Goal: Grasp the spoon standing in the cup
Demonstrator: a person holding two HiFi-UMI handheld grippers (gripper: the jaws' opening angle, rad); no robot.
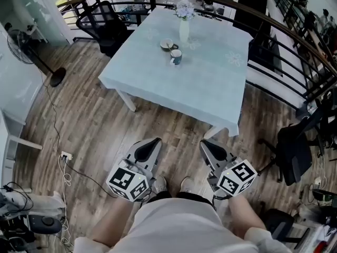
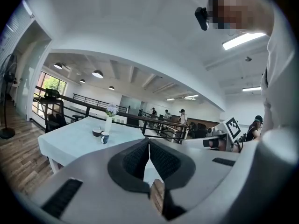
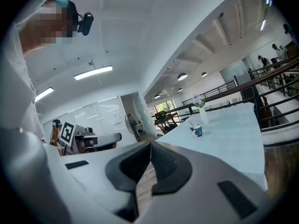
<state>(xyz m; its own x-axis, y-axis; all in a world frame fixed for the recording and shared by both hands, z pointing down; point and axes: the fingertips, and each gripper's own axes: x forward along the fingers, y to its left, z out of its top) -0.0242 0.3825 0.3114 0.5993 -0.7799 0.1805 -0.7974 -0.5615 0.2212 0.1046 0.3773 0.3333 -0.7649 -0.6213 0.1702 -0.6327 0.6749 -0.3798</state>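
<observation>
- The left claw (image 1: 156, 141) is closed tight with nothing in it (pads meeting edge to edge).
- The right claw (image 1: 205, 143) is also closed and empty.
- Both claws hang over the floor (image 1: 95, 125), short of the counter (image 1: 205, 88).
- The cup (image 1: 176, 57) stands on the counter, well ahead of both claws, with the spoon (image 3: 190, 124) upright in it.
- A bowl (image 1: 167, 44) and a vase (image 1: 184, 29) stand just beyond the cup.

On the table (image 1: 210, 83), the cup (image 1: 176, 57) stands just before a bowl (image 1: 167, 44) and a vase (image 1: 184, 29).
</observation>
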